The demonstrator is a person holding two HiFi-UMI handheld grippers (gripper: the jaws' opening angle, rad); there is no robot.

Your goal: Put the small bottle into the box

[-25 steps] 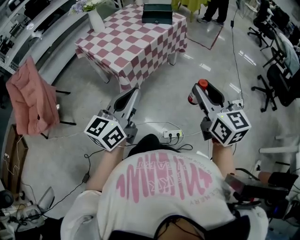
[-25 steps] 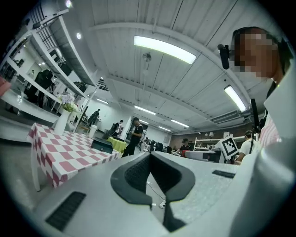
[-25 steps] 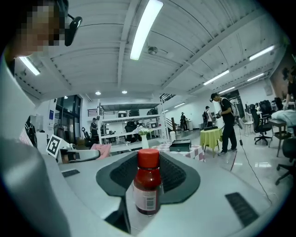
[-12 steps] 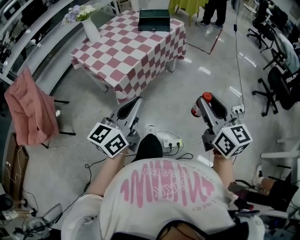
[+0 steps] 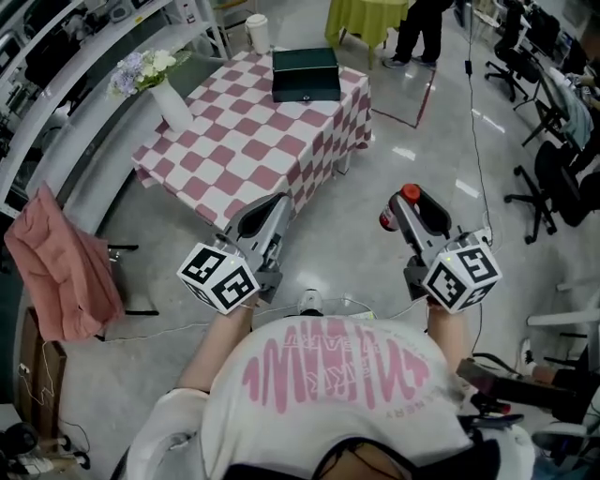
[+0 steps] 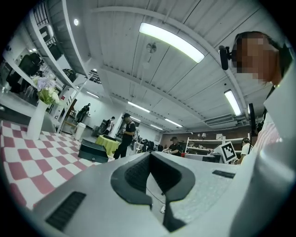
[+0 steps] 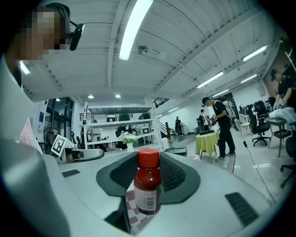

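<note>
The small bottle (image 5: 391, 212), dark red with a red cap, stands upright between the jaws of my right gripper (image 5: 403, 202), which is shut on it. It fills the middle of the right gripper view, bottle (image 7: 147, 185) between the pads of the right gripper (image 7: 148, 162). My left gripper (image 5: 270, 208) is held level beside it with nothing in it; in its own view the left gripper (image 6: 151, 159) shows a narrow gap with floor behind. The dark green box (image 5: 305, 73) lies shut at the far end of the checkered table (image 5: 234, 159), also seen as the box (image 6: 94, 151).
A white vase with flowers (image 5: 169, 98) stands on the table's left corner. A pink cloth (image 5: 66, 272) hangs over a chair at left. Office chairs (image 5: 553, 169) stand at right, a yellow-green table (image 5: 361, 19) and a person's legs (image 5: 417, 33) beyond. Cables and a power strip (image 5: 309, 302) lie underfoot.
Both grippers and the person have moved forward toward the checkered table, which now sits lower and nearer in the head view. The bottle stays in the right gripper.
</note>
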